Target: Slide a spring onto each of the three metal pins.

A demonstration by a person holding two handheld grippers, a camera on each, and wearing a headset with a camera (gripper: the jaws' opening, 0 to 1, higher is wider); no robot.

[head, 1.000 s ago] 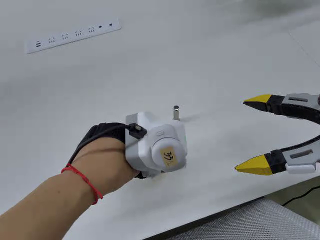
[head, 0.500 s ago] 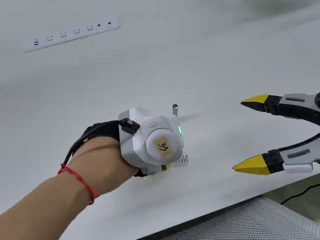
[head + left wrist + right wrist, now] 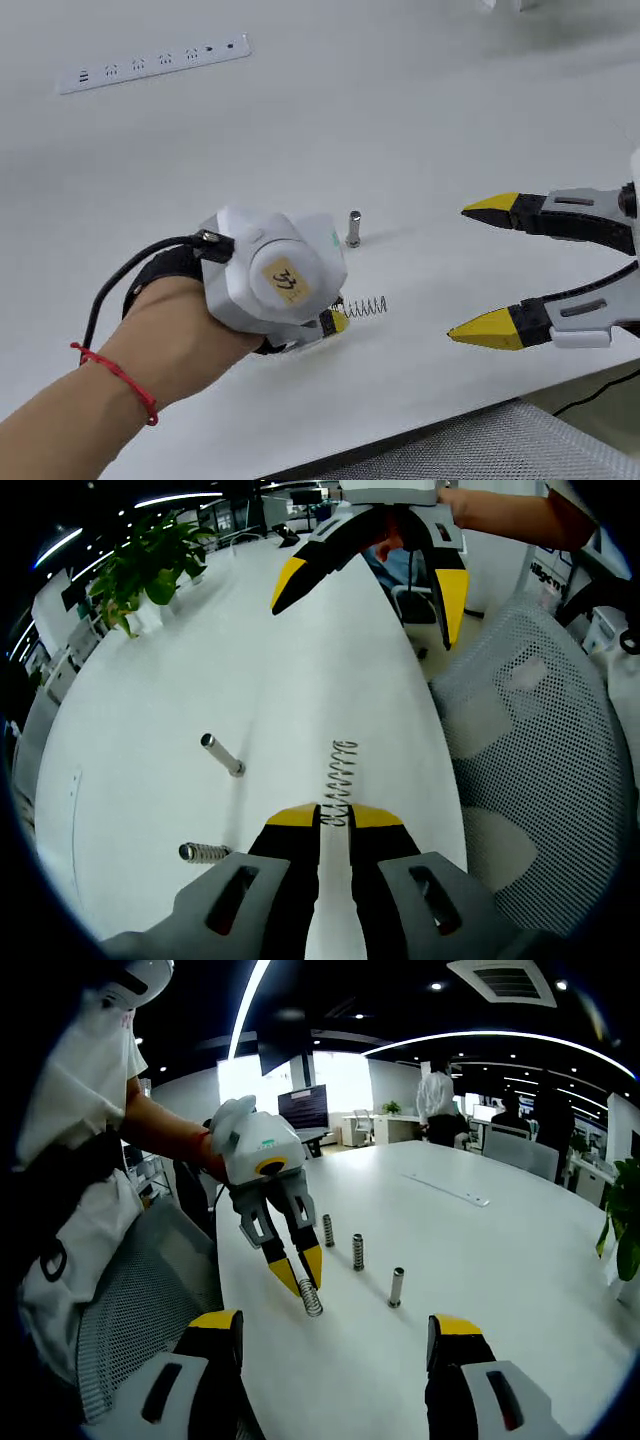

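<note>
Spring (image 3: 338, 775) sits pinched at one end in the left tongs (image 3: 333, 813), low over the white tabletop (image 3: 300, 130) and near the bare pin (image 3: 353, 228). Right tongs (image 3: 458, 272) hang spread wide, well apart. Both other pins (image 3: 328, 1230) are already sleeved.

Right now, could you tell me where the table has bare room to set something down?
Free: the stretch between the power strip and the bare pin. Crowded: around that pin, where the left gripper holds a spring, with the right gripper open opposite.
</note>
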